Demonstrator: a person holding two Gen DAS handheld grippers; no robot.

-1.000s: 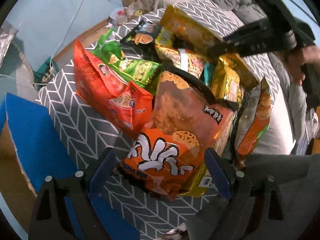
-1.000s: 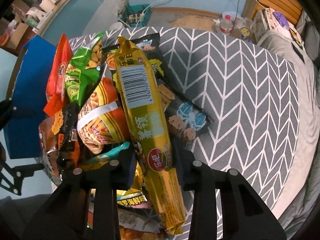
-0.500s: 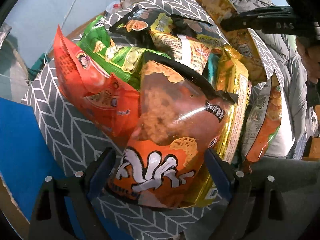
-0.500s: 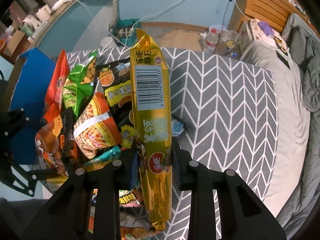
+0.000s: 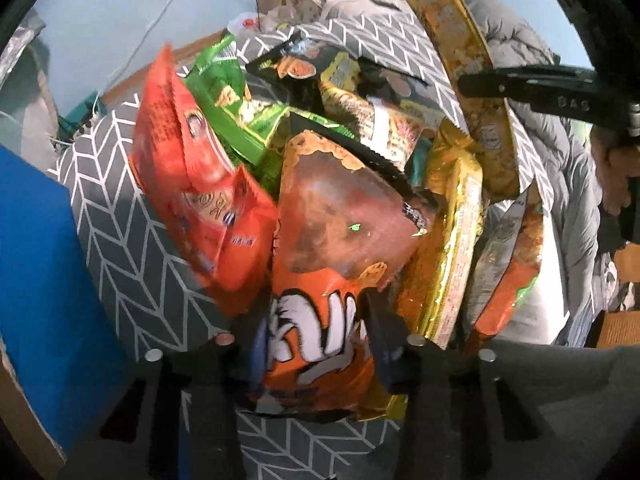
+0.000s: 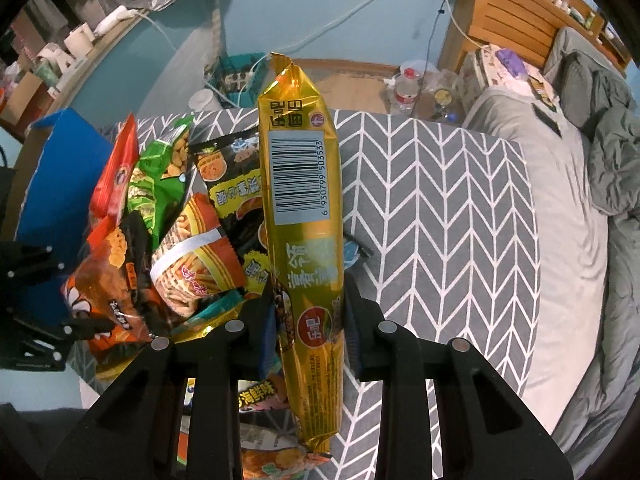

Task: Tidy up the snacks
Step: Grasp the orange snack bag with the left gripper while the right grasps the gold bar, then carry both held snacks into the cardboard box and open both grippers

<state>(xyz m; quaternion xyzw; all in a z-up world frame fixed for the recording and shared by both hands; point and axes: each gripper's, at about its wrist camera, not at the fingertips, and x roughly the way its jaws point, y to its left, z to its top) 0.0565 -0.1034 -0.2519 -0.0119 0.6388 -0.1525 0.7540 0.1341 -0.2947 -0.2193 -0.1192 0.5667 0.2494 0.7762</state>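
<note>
A heap of snack bags lies on a grey chevron cloth (image 6: 440,220). My left gripper (image 5: 316,340) points down at the heap's near end. Its jaws are closing, and the pads press on the lower end of a puffy orange-brown snack bag (image 5: 340,220). Beside that bag lie a red bag (image 5: 192,184) and a green bag (image 5: 228,108). My right gripper (image 6: 310,320) is shut on a long gold packet (image 6: 300,184), held upright above the heap with its barcode towards the camera. In the left wrist view the same gold packet (image 5: 460,52) hangs at the upper right.
A blue box (image 5: 36,260) stands left of the cloth. A bed with grey bedding (image 6: 560,200) runs along the right. Bottles (image 6: 408,88), cables and a wooden headboard (image 6: 512,20) lie beyond the cloth. The right half of the chevron cloth is bare.
The left gripper came down onto the heap and its wide jaws closed in on the orange-brown bag. The right gripper rose with the gold packet, lifting it off the pile.
</note>
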